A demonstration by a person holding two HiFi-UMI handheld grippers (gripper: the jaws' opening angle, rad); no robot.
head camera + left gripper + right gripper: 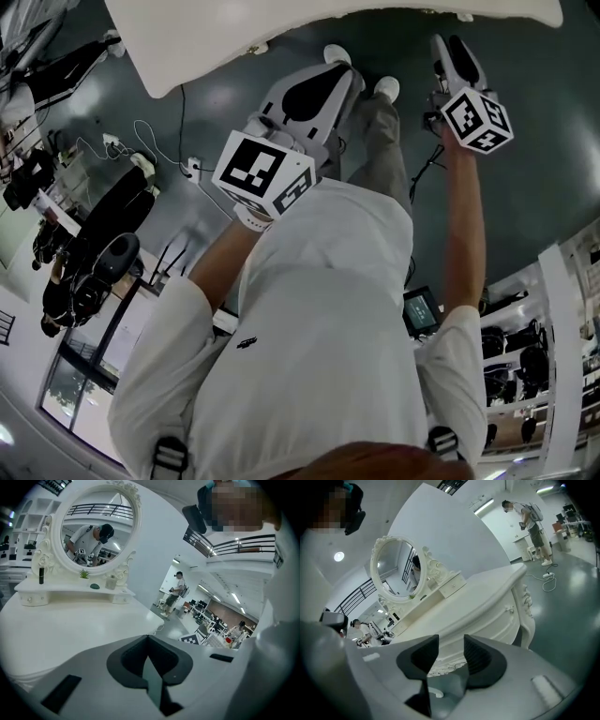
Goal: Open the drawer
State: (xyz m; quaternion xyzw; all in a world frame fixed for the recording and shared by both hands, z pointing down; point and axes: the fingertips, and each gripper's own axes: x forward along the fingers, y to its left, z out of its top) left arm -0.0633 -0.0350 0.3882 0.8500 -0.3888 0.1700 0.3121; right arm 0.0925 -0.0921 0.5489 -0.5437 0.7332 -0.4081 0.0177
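A white dressing table (281,28) stands in front of me, its oval mirror (396,573) on a raised shelf. The long drawer front (487,623) under the tabletop carries a small handle (509,609); the drawer looks closed. My right gripper (451,644) is open with nothing between its dark pads, and it looks at that front from a short distance off, touching nothing. My left gripper (147,644) is shut and empty, held over the near edge of the tabletop (70,630). In the head view the left gripper (347,84) and the right gripper (448,47) hang just short of the table edge.
The shelf holds a dark bottle (41,573), a small plant (84,573) and small knobbed drawers (452,587). Cables and a power strip (141,159) lie on the floor at left beside black equipment (103,244). A person (534,522) stands far behind the table.
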